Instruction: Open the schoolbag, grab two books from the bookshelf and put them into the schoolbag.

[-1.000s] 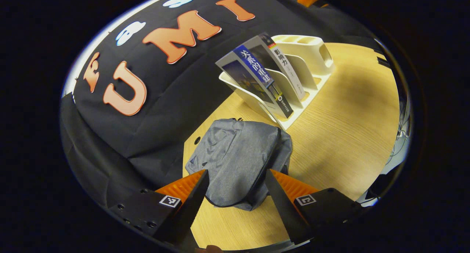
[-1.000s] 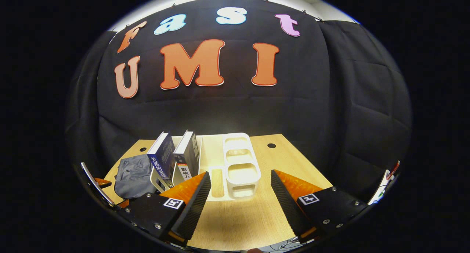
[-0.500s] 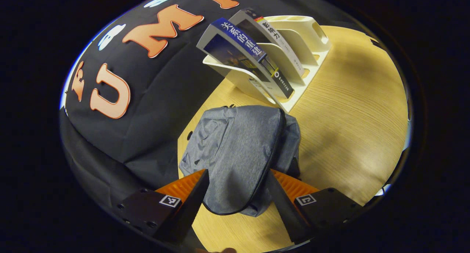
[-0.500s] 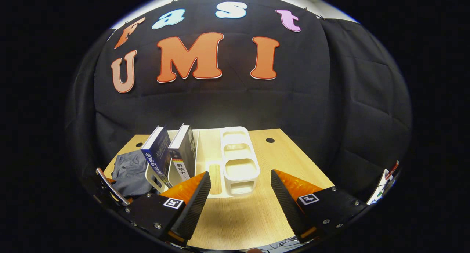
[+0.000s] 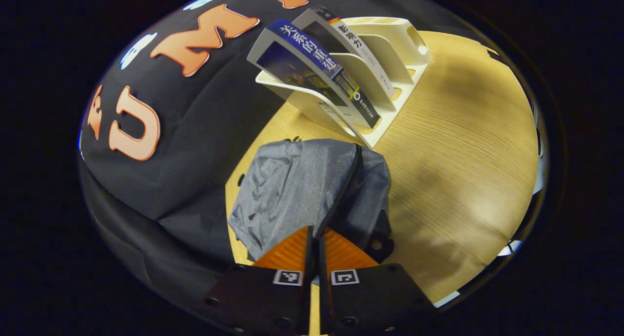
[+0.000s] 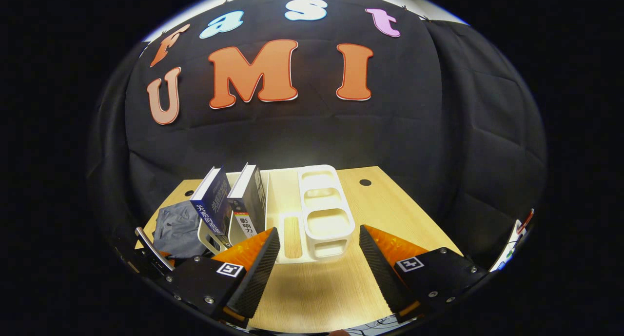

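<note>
Bookshelf [image 5: 390, 72] is standing on the table [image 5: 463, 170] at one o'clock from our left tongs [image 5: 315, 238], holding two leaning books [image 5: 312, 63]. The grey schoolbag [image 5: 302, 189] is lying directly ahead at twelve o'clock, its zipper [image 5: 341, 189] running towards us. We are clenching the left tongs at the zipper's near end; whether they are pinching it, we cannot tell. Our right tongs [image 6: 319, 248] are hanging wide apart, grasping nothing.

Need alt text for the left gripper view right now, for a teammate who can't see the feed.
The left gripper has its fingers closed together at the zipper line of a grey schoolbag lying on a wooden table. Beyond the bag, a white bookshelf holds two leaning books.
</note>
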A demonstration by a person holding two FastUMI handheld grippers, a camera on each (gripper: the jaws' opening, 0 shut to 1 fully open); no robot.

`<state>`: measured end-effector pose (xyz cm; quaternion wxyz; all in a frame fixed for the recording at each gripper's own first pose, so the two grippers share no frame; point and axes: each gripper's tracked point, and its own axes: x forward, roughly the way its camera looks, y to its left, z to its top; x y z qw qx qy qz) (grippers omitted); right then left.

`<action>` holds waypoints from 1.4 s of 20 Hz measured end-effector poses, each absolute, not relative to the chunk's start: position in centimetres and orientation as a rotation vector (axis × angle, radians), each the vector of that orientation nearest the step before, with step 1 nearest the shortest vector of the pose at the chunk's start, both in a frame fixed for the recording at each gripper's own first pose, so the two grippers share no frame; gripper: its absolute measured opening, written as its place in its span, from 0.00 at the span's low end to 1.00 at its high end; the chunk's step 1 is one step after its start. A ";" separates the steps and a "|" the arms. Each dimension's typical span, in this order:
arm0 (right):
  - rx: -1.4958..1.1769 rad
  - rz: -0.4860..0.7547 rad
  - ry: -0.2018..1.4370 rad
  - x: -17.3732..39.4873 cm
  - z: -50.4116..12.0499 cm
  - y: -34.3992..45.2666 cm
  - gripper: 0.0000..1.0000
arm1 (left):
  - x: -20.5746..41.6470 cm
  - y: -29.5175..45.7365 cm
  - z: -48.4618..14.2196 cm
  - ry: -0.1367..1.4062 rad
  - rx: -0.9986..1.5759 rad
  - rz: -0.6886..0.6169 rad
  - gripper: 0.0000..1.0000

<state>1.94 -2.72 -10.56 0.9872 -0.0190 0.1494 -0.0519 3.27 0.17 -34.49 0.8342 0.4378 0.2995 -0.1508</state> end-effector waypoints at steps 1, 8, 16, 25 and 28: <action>-0.030 -0.107 0.302 2.0 -10.7 -2.8 0.98 | 3.4 0.1 -34.0 0.632 0.915 -0.319 0.06; 0.026 -0.107 0.317 2.6 -11.1 -2.5 0.98 | 4.8 0.9 -29.5 0.732 0.823 -0.360 0.01; 0.070 -0.096 0.309 2.7 -10.6 -0.5 0.98 | 7.4 3.2 -22.7 0.792 0.656 -0.388 0.01; 0.139 -0.128 0.330 1.1 -10.5 1.0 0.98 | 12.1 5.6 -16.3 0.738 0.747 -0.413 0.01; 0.131 -0.130 0.342 0.3 -10.5 2.1 0.98 | 13.2 6.4 -14.7 0.737 0.711 -0.419 0.00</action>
